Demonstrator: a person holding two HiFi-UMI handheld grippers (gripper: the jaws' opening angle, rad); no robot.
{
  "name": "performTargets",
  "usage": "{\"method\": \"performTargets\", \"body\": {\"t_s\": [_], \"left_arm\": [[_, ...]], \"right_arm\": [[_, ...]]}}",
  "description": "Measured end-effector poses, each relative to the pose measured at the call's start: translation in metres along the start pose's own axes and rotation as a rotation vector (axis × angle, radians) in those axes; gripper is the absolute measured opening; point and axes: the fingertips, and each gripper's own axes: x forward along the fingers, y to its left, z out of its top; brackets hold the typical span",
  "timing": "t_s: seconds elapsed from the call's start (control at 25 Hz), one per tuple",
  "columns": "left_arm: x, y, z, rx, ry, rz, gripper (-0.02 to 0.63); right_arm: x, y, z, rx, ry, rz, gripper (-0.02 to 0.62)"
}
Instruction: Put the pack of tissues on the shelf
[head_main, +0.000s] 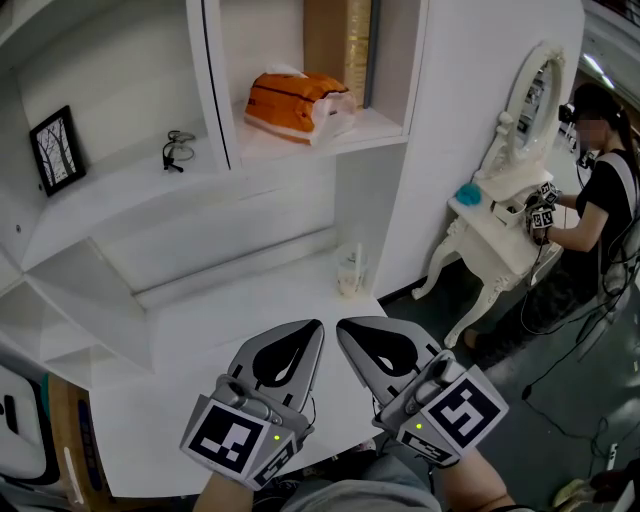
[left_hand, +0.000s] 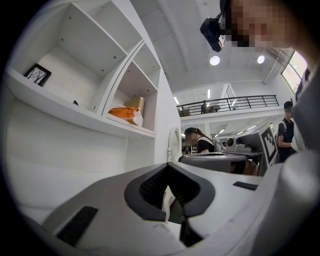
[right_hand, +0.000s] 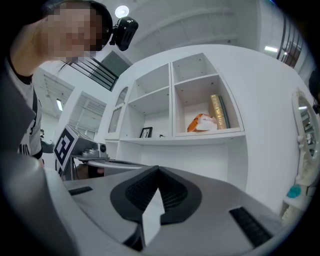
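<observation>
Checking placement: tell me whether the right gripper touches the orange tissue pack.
Apart: head view shows the right gripper low, tissue pack on the shelf above.

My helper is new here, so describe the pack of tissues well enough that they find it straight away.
Find the big white shelf unit and its compartment to the right of the open shelf with the picture frame and eyeglasses. The pack of tissues lies there, before a tall brown box. It is the only orange thing, a soft crinkly pack.
</observation>
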Motion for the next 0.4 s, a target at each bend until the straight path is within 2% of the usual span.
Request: {"method": "performTargets", "body": {"t_s": [0.4], "left_arm": [[0.0041,-0.0029,-0.0019,-0.001,0.003,0.002,0.02]], "right_arm": [[-0.0008,-0.003,-0.0015,-0.002,0.0,0.005,0.011]]}}
